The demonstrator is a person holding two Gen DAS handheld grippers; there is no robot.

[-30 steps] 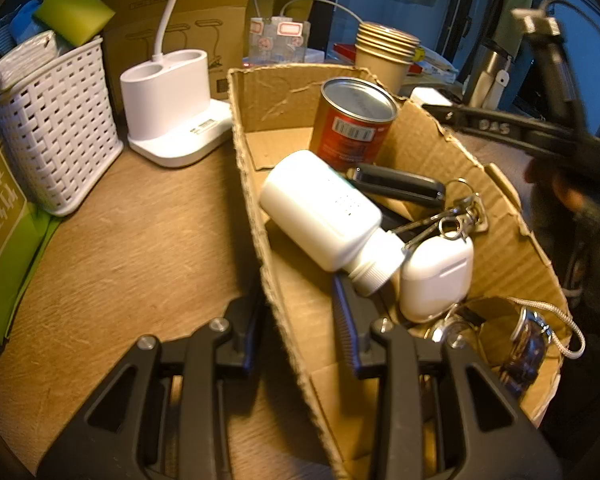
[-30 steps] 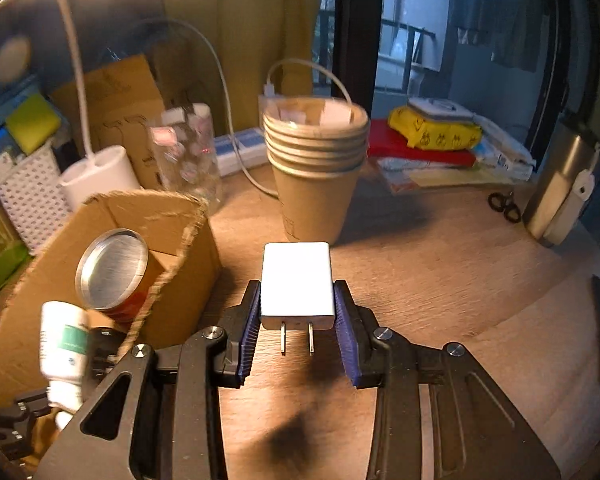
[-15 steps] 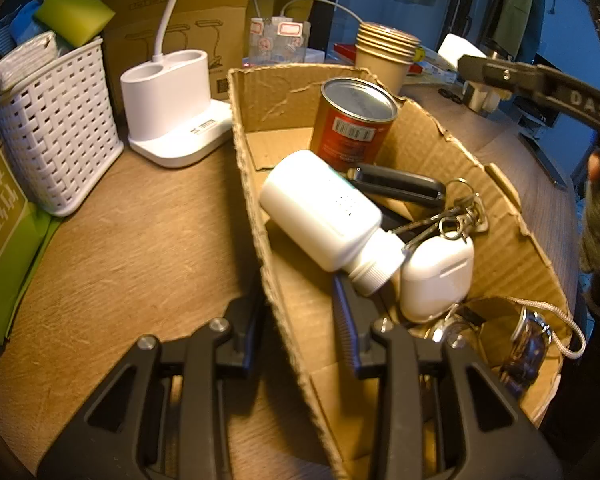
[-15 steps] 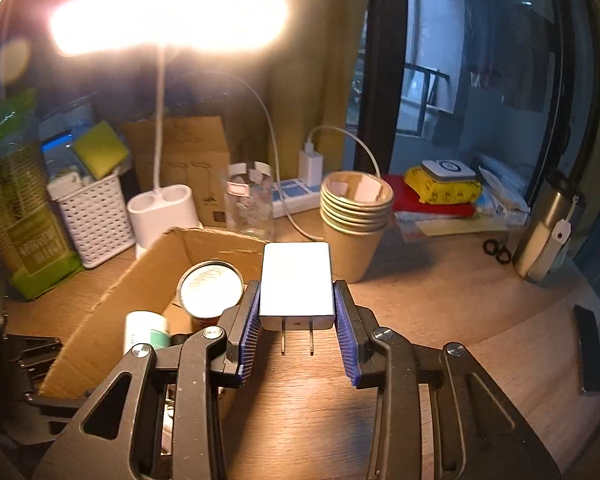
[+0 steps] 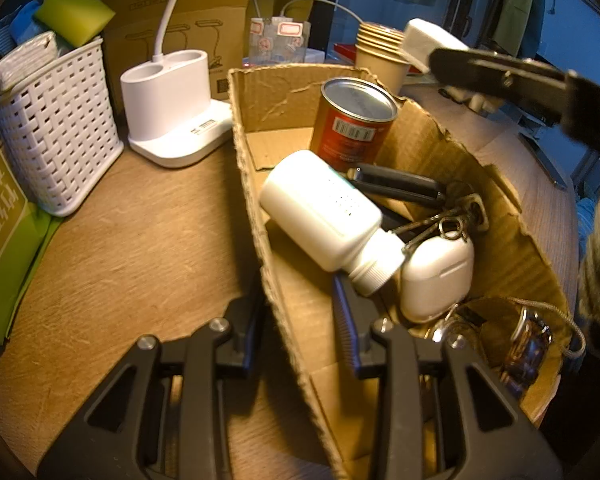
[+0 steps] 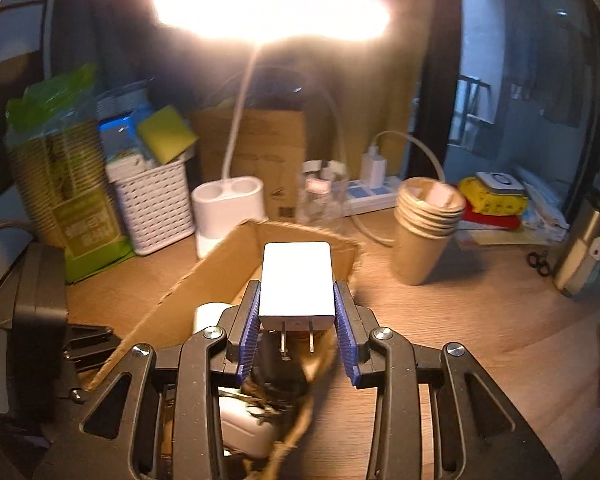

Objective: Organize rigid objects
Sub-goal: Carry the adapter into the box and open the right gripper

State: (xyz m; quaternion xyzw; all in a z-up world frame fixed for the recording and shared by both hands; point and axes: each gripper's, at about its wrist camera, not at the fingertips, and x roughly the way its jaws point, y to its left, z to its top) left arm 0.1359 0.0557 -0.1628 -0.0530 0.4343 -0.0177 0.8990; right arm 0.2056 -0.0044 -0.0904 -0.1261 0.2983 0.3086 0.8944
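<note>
Right gripper point(image 6: 296, 320): fingers point(image 6: 249, 320) were clamped on the two long sides of the white charger point(image 6: 297, 282), prongs pointing back toward the camera.
White charger: held in the air above the far end of the cardboard box point(image 6: 220, 264); in the left wrist view it appeared at 1 o'clock point(image 5: 424, 42), over the box's far right rim and in front of the paper cups point(image 5: 380, 52).
Left gripper point(image 5: 300, 320): fingers point(image 5: 346, 320) were clamped on the near left wall of the cardboard box point(image 5: 260, 208), one finger outside and one inside.
Cardboard box: stood on the wooden table point(image 5: 140, 232), open at the top, edges torn.
Box contents, far end at 12 o'clock: a red can point(image 5: 350, 128) stood upright.
Box contents, middle: a white bottle point(image 5: 324, 216) lay on its side, cap toward 4 o'clock; a black flat item point(image 5: 400, 184) lay behind it.
Box contents, 3 o'clock: a bunch of keys point(image 5: 444, 224) touched a white earbud case point(image 5: 436, 276).
Box contents, 4 o'clock: a dark item with a cord; identity could not be told.
Table, 10 o'clock of the box: a white lamp base point(image 5: 172, 108) and a white woven basket point(image 5: 56, 128) stood just beside each other.
Lamp head point(image 6: 268, 0): was lit, at 12 o'clock in the right wrist view.
Paper cups: stacked, at 2 o'clock of the box in the right wrist view point(image 6: 424, 228).
</note>
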